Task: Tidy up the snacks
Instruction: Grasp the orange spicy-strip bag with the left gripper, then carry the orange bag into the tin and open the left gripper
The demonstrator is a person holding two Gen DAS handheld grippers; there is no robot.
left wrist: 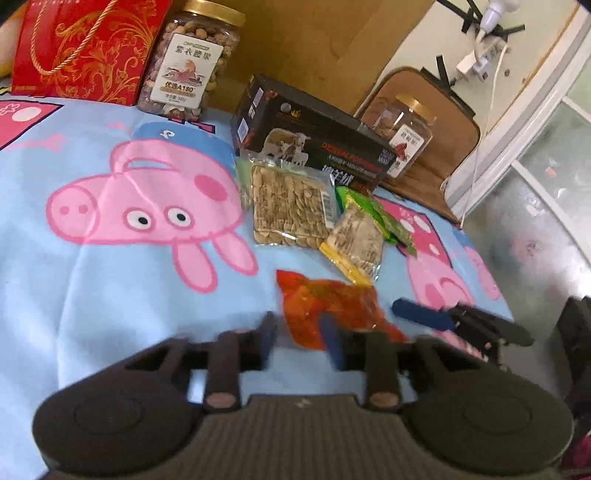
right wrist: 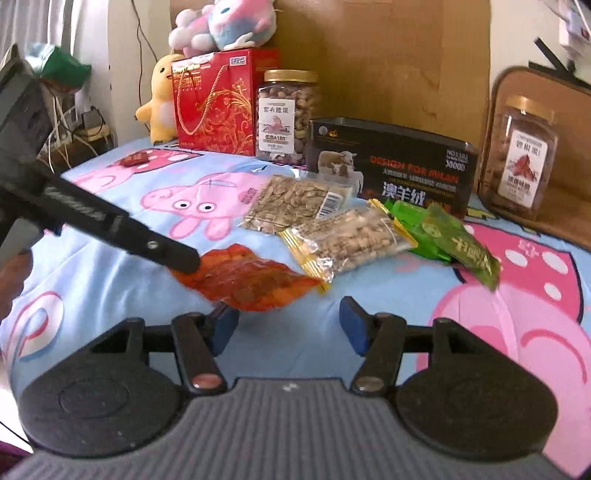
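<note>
The orange snack bag (left wrist: 334,310) lies flat on the bed sheet (left wrist: 110,295), nearest of the snacks. The left gripper (left wrist: 301,341) sits right at its near edge w/ jaws part open; the bag's edge lies between the blurred blue pads (left wrist: 332,341), but whether they press it, can't tell. In the right wrist view that same gripper's finger comes in from the left and its tip rests on the bag's left end. The right gripper (right wrist: 290,328) hovers just short of the bag's near edge, jaws apart, nothing between them. Snack count: 1 orange bag, 2 clear packs of seeds (right wrist: 295,203) (right wrist: 351,236) side by side just beyond it, approx. 2 green packets (right wrist: 454,240) overlapping to the right of those, touching the yellow-edged pack. Behind the packs a black box (right wrist: 402,166) w/ a sheep picture stands across the sheet, blocking the way to the back. 2 gold-lidded nut jars: one (right wrist: 288,118) at the back next to a red gift box (right wrist: 218,103), the other (right wrist: 524,155) at the right edge on a brown case (right wrist: 517,81). A yellow plush toy (right wrist: 162,99) stands left of the gift box, a pink-blue plush toy (right wrist: 225,26) sits on top. A cardboard sheet (right wrist: 388,62) leans up behind everything. A small dark red item (right wrist: 135,158) lies near the back left corner, too small to tell.
</note>
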